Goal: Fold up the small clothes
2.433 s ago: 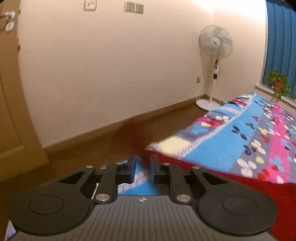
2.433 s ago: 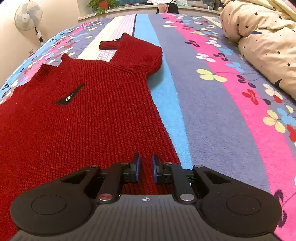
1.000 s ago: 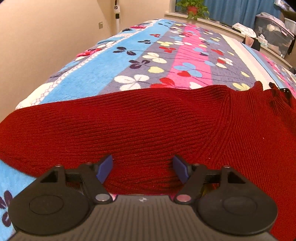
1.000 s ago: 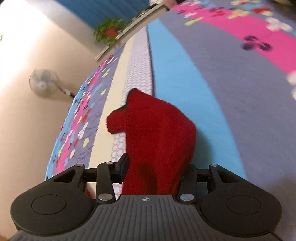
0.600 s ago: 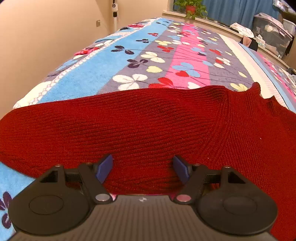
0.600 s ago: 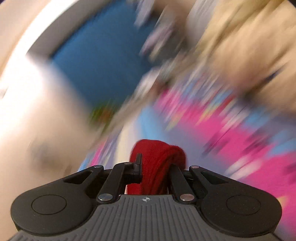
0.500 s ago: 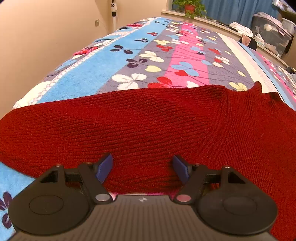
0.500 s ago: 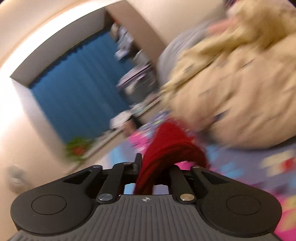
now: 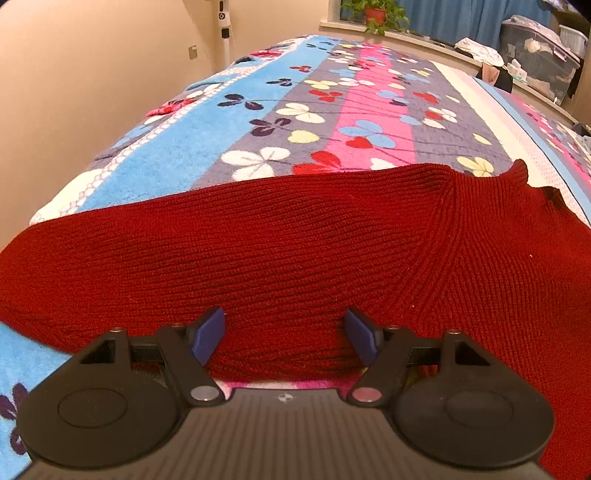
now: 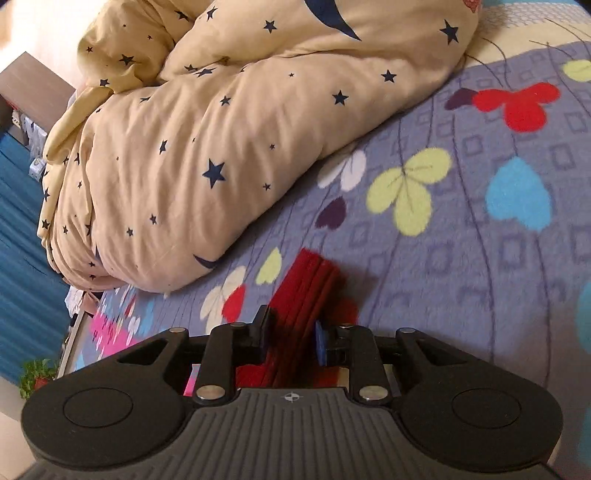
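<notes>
1. Down at my left gripper point(image 9: 286, 334), the jaws stand spread wide, and the red sweater point(image 9: 295, 251) lies between the blue pads point(image 9: 207, 332) without either pad pressing on it.
2. Its knit spreads flat across the flowered blanket point(image 9: 332, 107), the near hem just in front of my left fingers and the collar off to the right.
3. Beyond the bed's far end I see a potted plant point(image 9: 373, 14) on the sill and a fan stand point(image 9: 223, 29) by the wall.
4. At my right gripper point(image 10: 291, 338), the jaws are opening, with a bunched fold of the sweater point(image 10: 306, 291) between them; the left finger touches the knit, the right pad sits just off it.
5. That fold hangs over the purple stripe of the blanket point(image 10: 461, 240), near the star-printed duvet point(image 10: 221, 129) heaped behind it.
</notes>
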